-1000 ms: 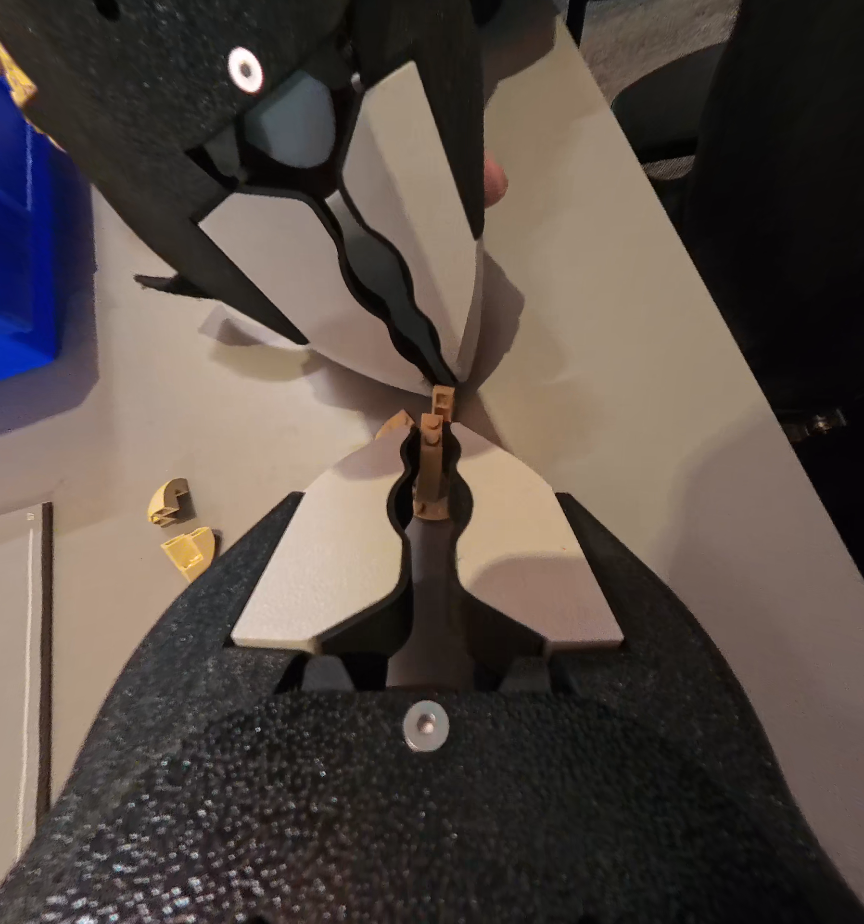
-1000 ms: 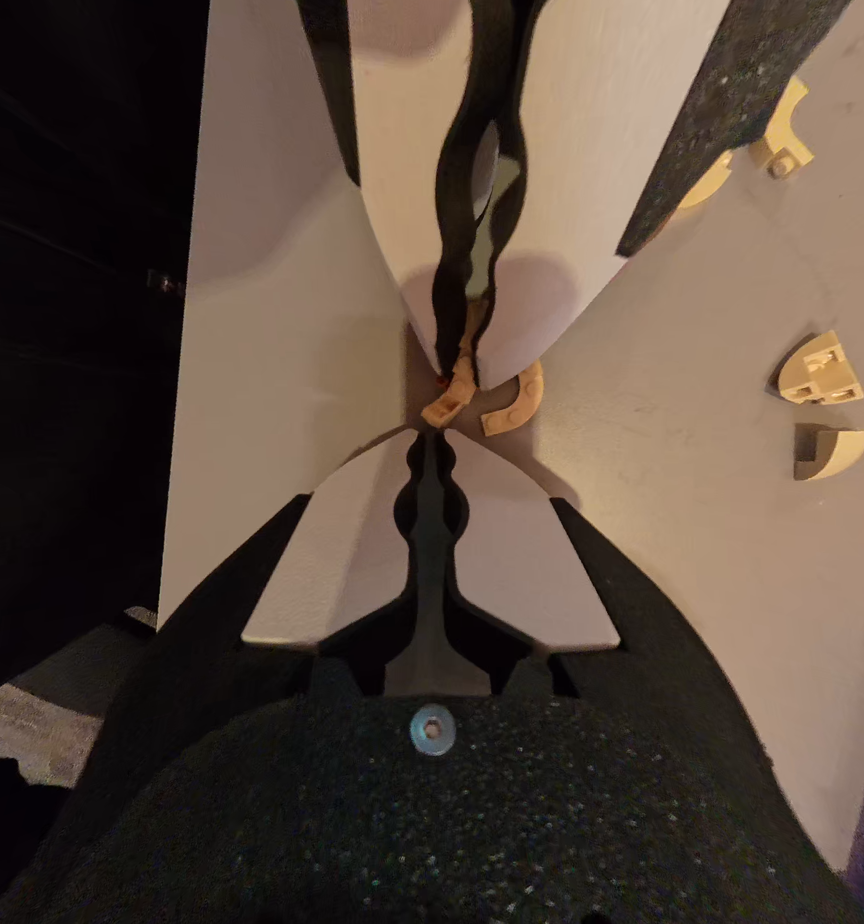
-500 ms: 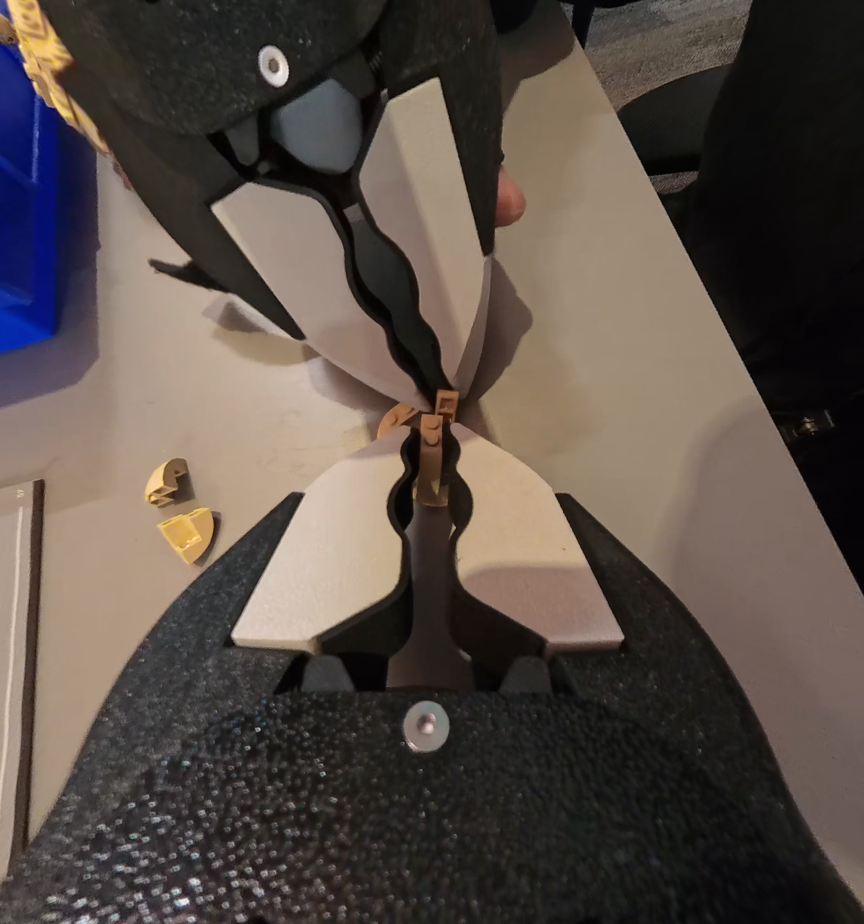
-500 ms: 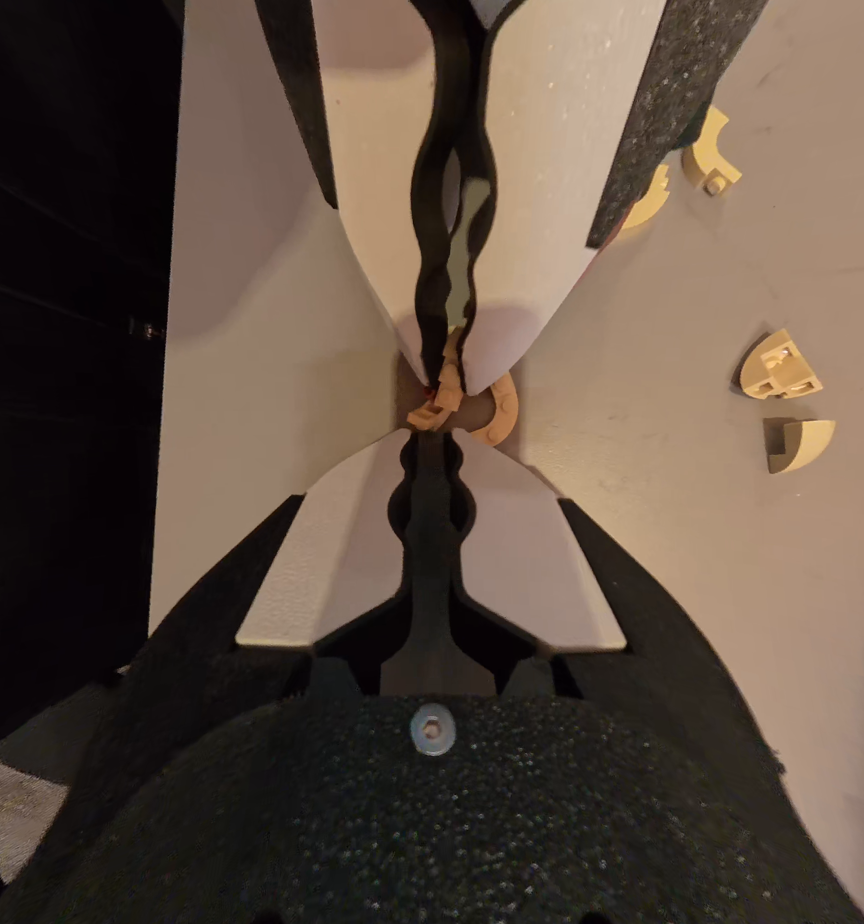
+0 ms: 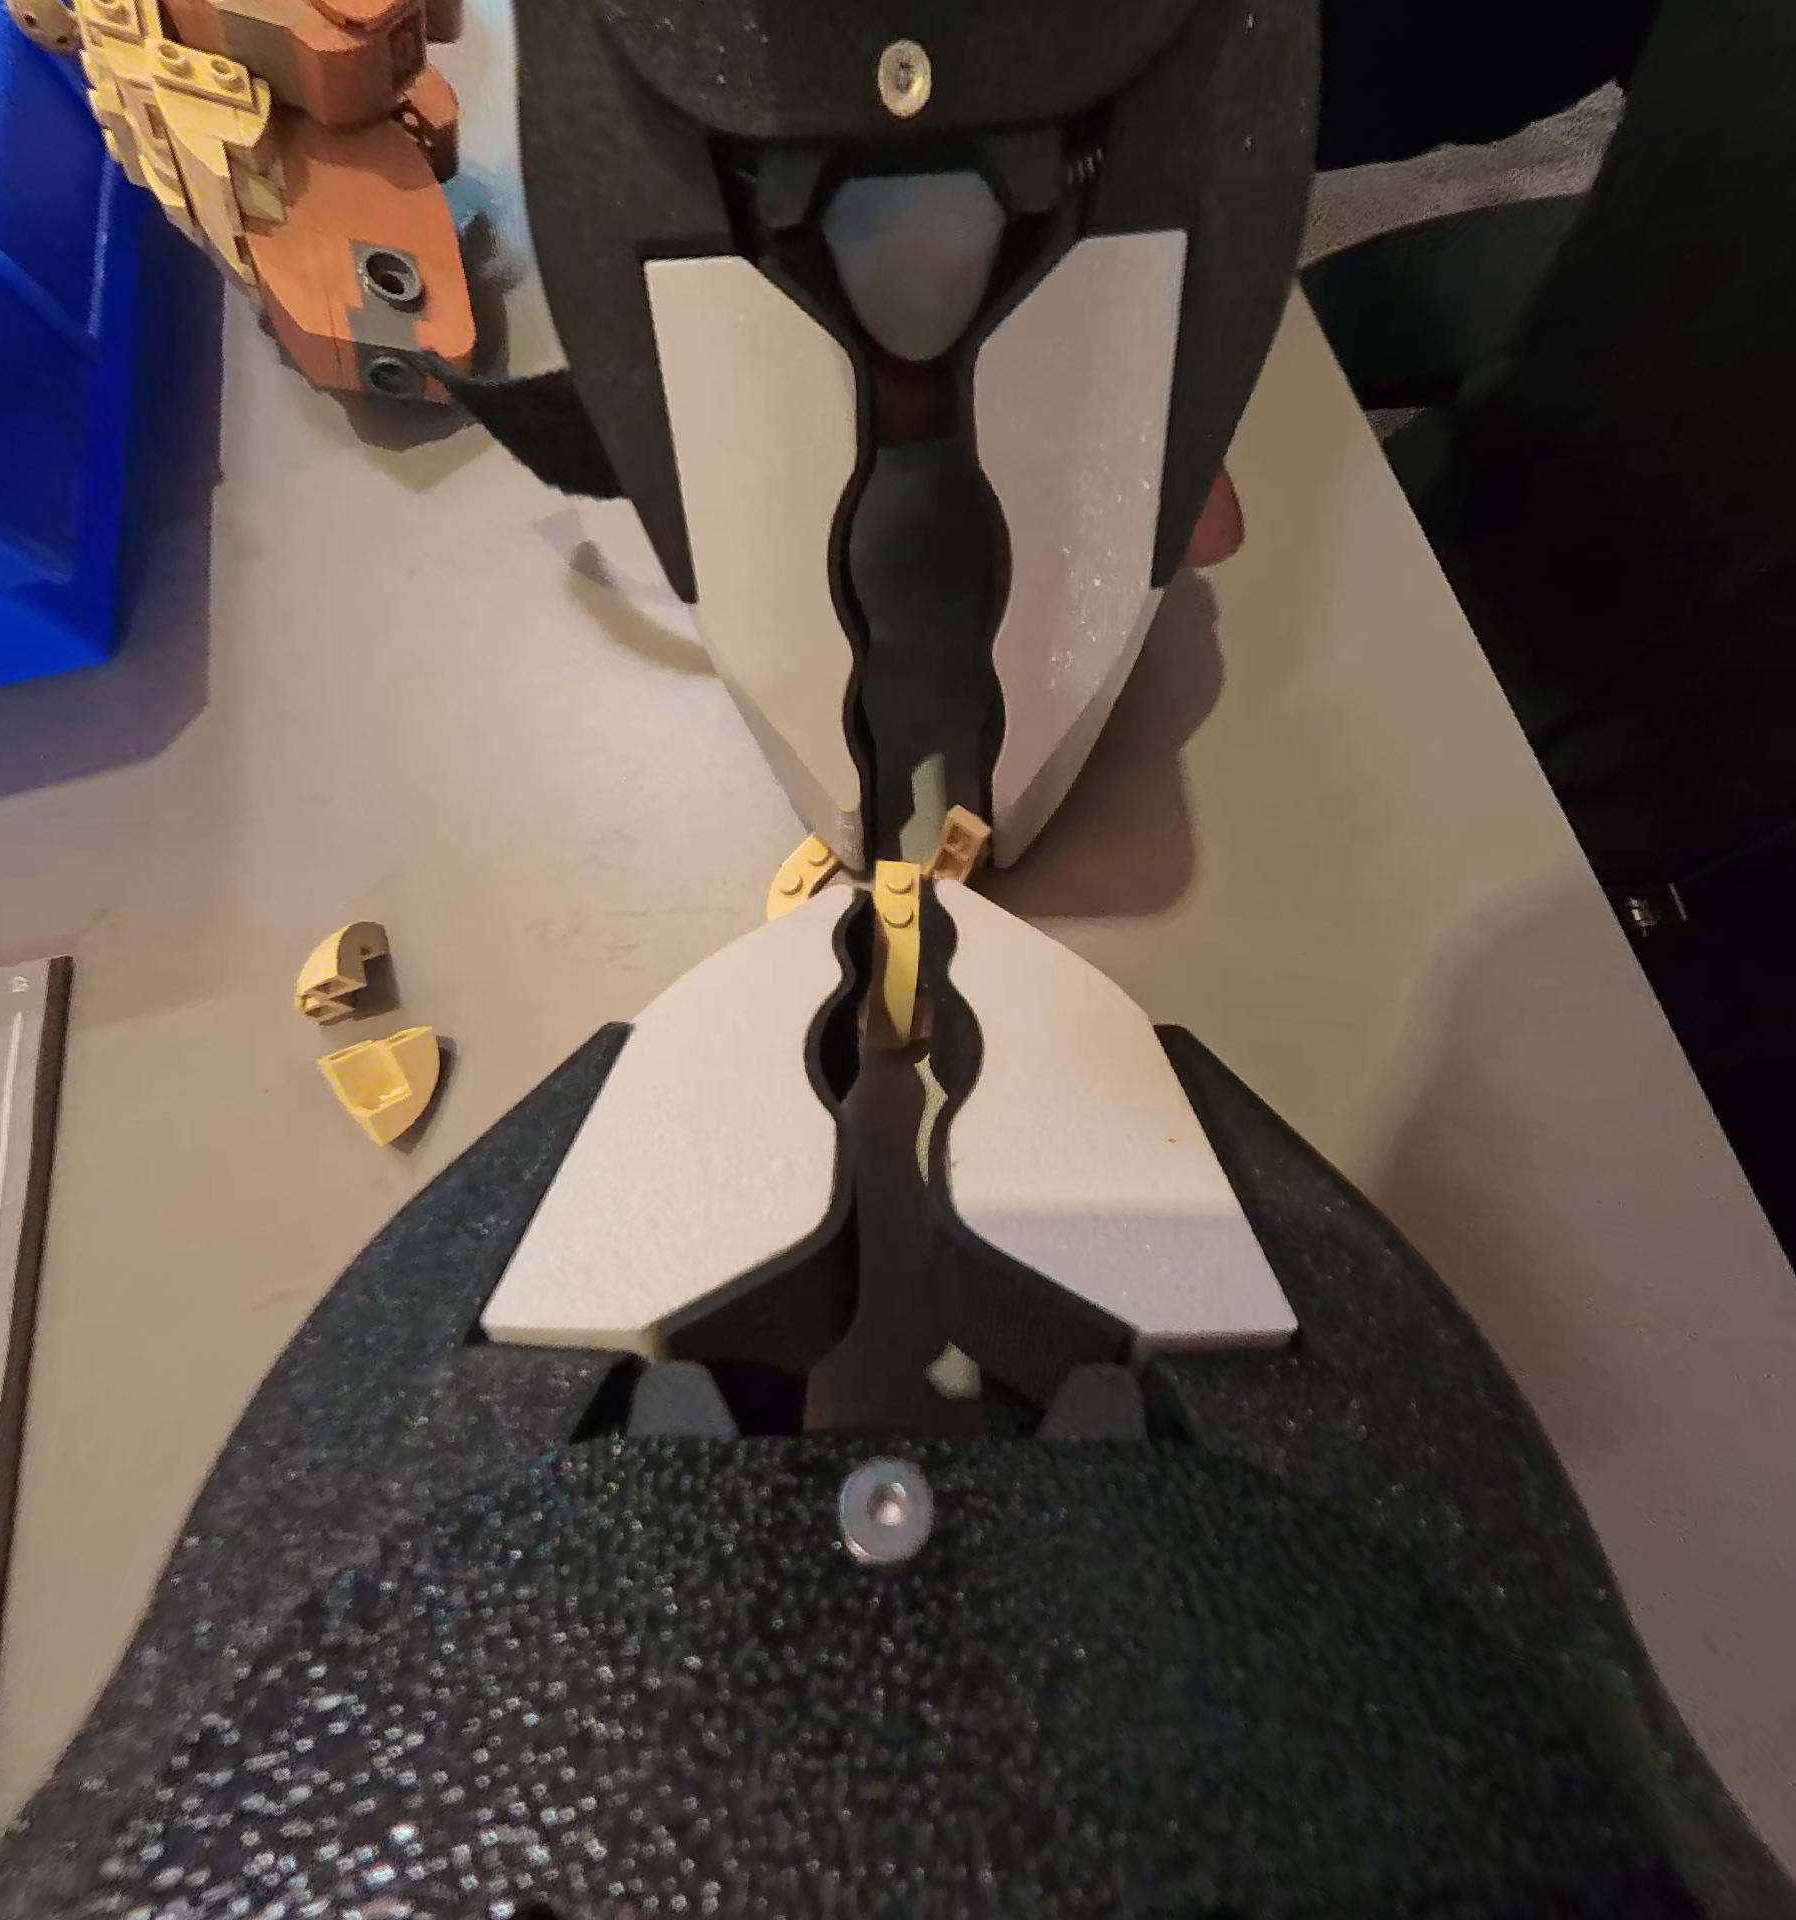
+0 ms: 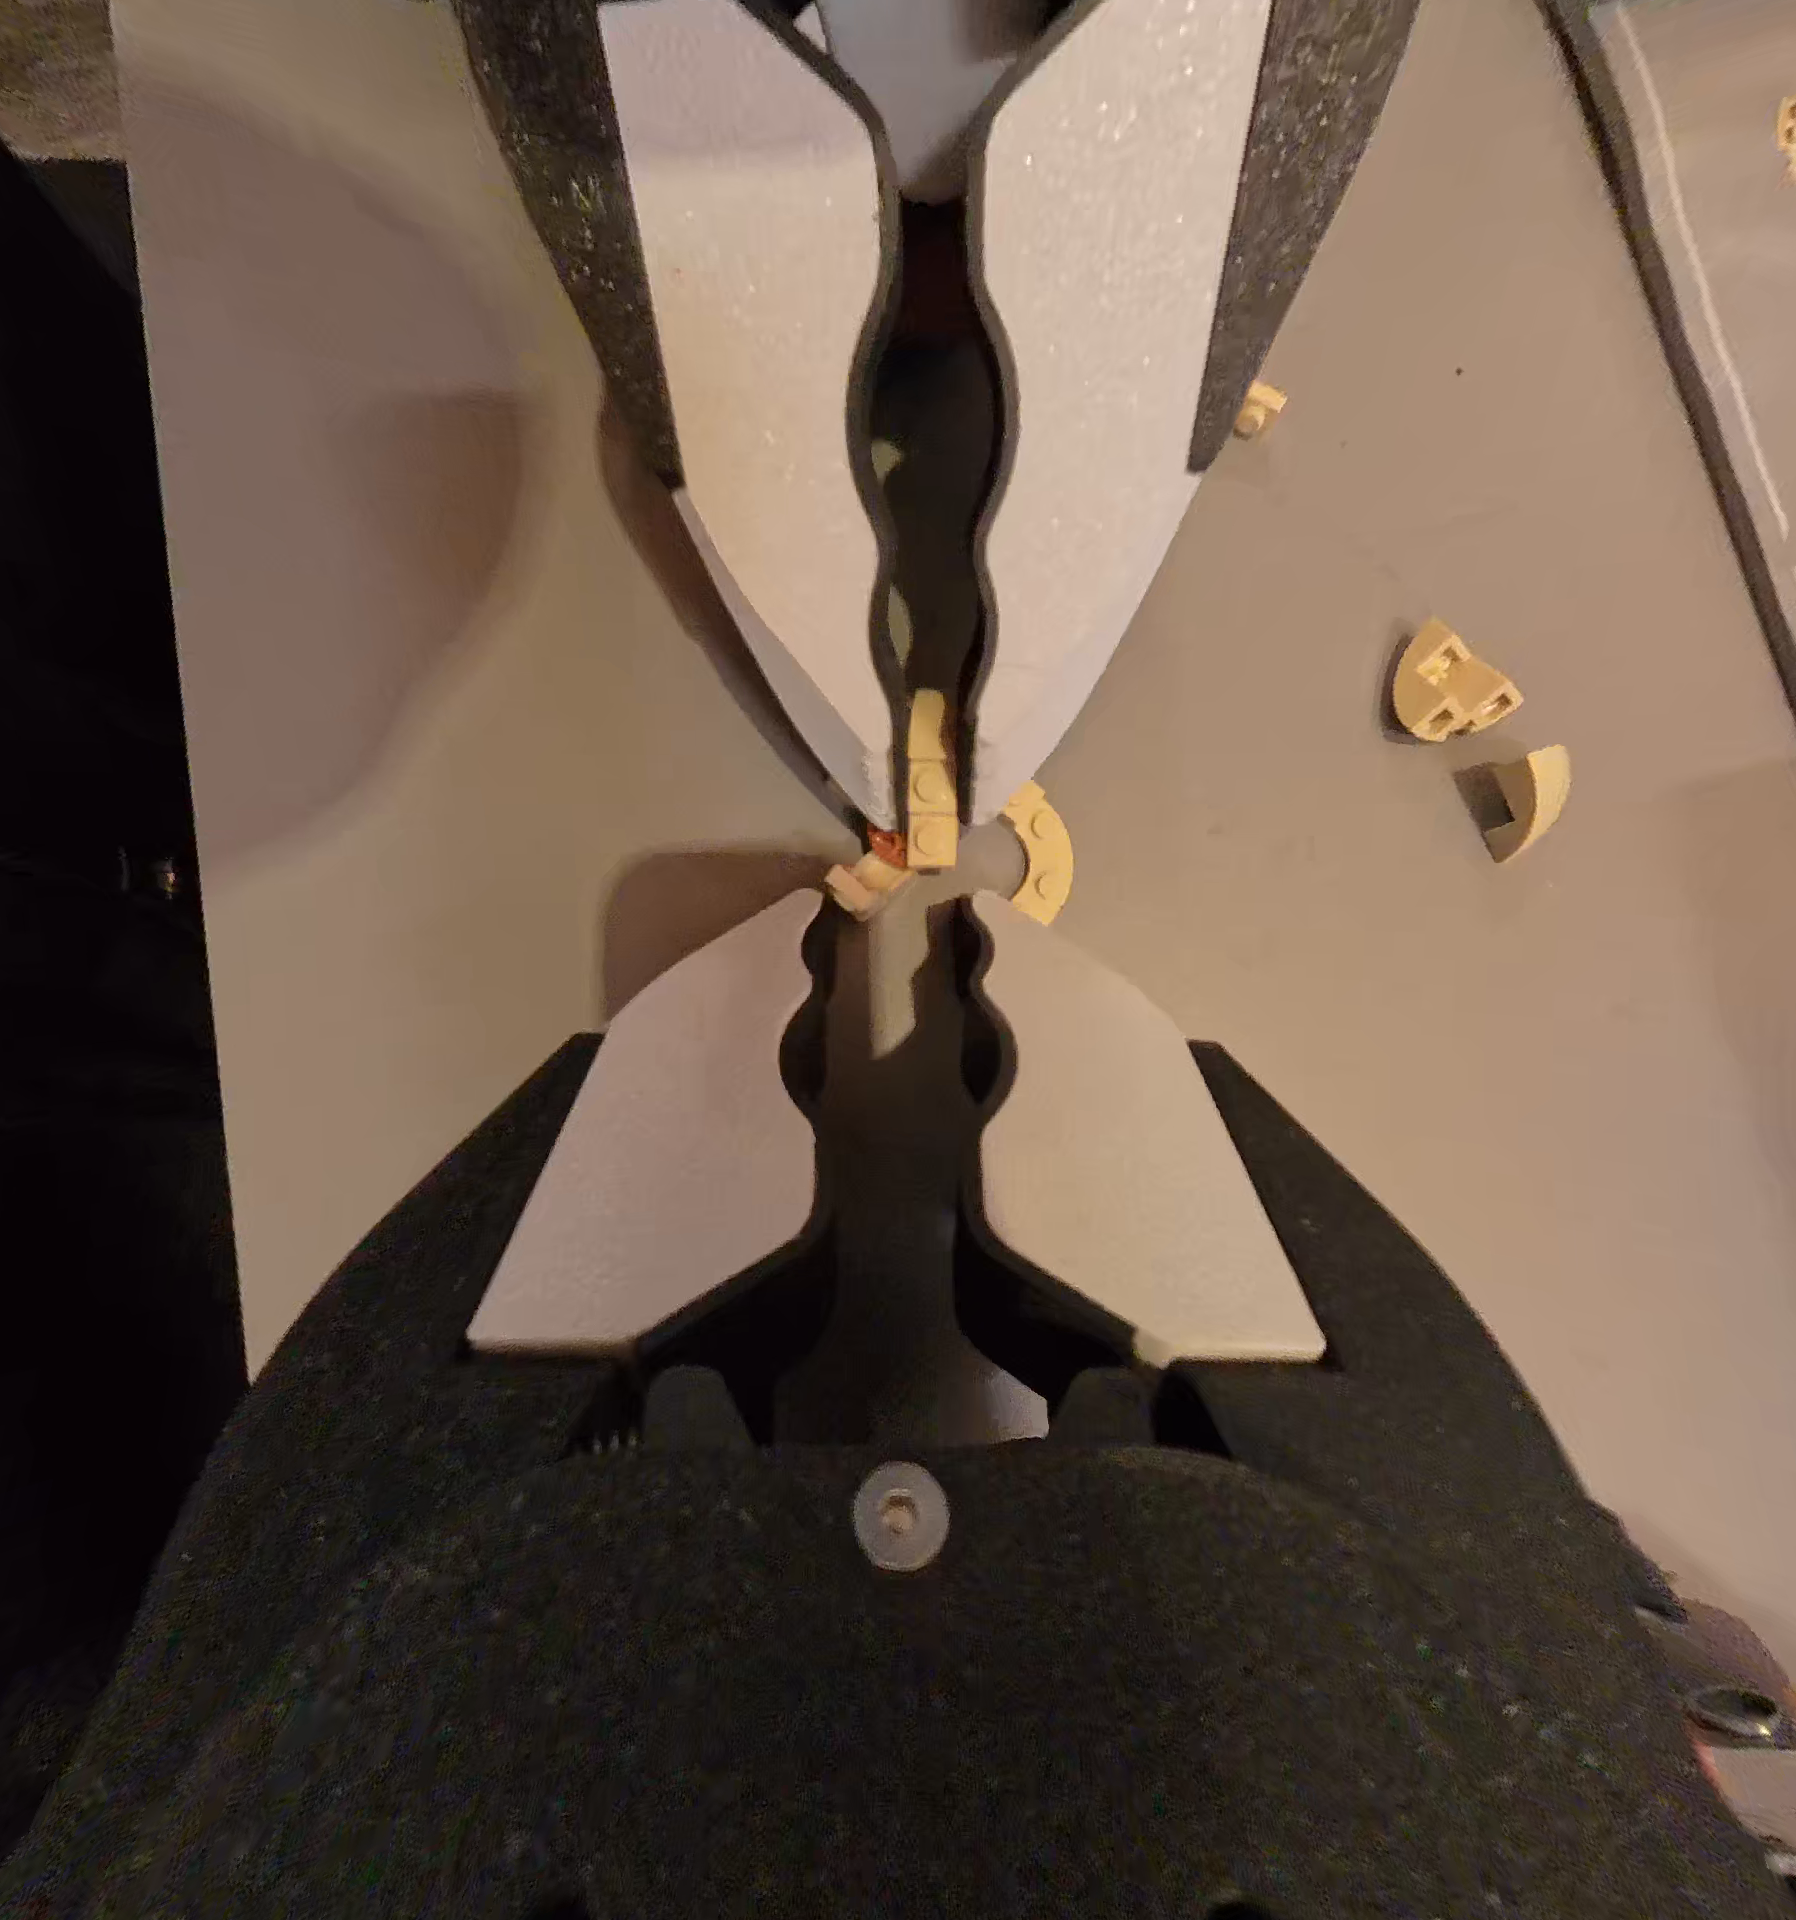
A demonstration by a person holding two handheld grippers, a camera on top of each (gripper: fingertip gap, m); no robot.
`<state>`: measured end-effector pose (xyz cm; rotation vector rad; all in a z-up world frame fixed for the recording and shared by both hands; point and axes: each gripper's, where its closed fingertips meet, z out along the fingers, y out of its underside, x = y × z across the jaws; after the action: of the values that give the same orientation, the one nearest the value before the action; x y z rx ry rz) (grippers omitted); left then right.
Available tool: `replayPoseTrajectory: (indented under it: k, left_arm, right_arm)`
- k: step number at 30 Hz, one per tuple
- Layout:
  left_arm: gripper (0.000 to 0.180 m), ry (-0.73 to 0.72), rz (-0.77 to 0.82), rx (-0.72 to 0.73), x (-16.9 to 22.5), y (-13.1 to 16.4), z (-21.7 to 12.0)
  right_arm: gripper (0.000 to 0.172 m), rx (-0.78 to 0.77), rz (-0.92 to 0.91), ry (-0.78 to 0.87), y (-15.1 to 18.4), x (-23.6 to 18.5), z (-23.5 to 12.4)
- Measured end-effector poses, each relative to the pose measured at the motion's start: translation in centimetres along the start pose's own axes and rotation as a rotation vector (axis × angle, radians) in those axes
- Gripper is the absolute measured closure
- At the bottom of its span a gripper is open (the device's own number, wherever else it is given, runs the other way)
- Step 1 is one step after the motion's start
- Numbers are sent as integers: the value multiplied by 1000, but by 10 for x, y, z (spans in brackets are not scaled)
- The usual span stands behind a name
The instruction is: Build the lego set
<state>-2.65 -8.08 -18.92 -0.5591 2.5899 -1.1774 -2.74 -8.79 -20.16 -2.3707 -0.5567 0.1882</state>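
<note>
- While the two grippers meet tip to tip over the grey surface (image 5: 520, 727), the left gripper (image 5: 896, 914) has its jaws pinching a narrow tan studded plate (image 5: 899, 956) held edge-on, at frame centre of the left wrist view.
- The plate's studded end sticks out past the left fingertips (image 5: 987, 935); both pads press on its sides.
- Right gripper (image 6: 894, 914) has its jaws spread, with bare surface showing in the gap; it grips nothing.
- A small tan brick piece (image 6: 863, 883) sits at the right gripper's tip, touching the end of the studded plate; I cannot tell whether a pad touches it. A tiny reddish bit (image 6: 883, 844) sits next to it.
- In the left wrist view the right gripper (image 5: 920, 842) enters from the top, jaws apart, with that small tan piece (image 5: 961, 840) by its right fingertip.
- A tan curved studded piece (image 6: 1039, 852) lies flat on the surface just beside the meeting tips, centre right in the right wrist view.
- Two tan quarter-round bricks (image 5: 343, 971) (image 5: 385, 1081) lie close together at mid left in the left wrist view, well apart from the jaws.
- A brown and tan brick model (image 5: 333, 208) sits upper left, beside a blue bin (image 5: 32, 364).
- A grey mat with a dark edge (image 5: 0, 1195) lies at the lower left edge.
</note>
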Motion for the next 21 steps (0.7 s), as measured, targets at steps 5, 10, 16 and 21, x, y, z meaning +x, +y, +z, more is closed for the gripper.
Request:
replayPoseTrajectory:
  k: [5,10,16,21]
  left_arm:
    - [173,-11,-15,2,-4,1,-2]
    - [173,-9,-29,6,-6,3,-5]
    - [173,-14,-25,3,-7,5,-6]
    - [173,-18,-28,4,-8,6,-7]
  right_arm:
    - [160,27,-12,55,-4,1,2]
    - [167,76,17,68,-6,5,0]
    - [167,75,25,82,-6,7,0]
    - [169,71,46,99,-7,10,1]
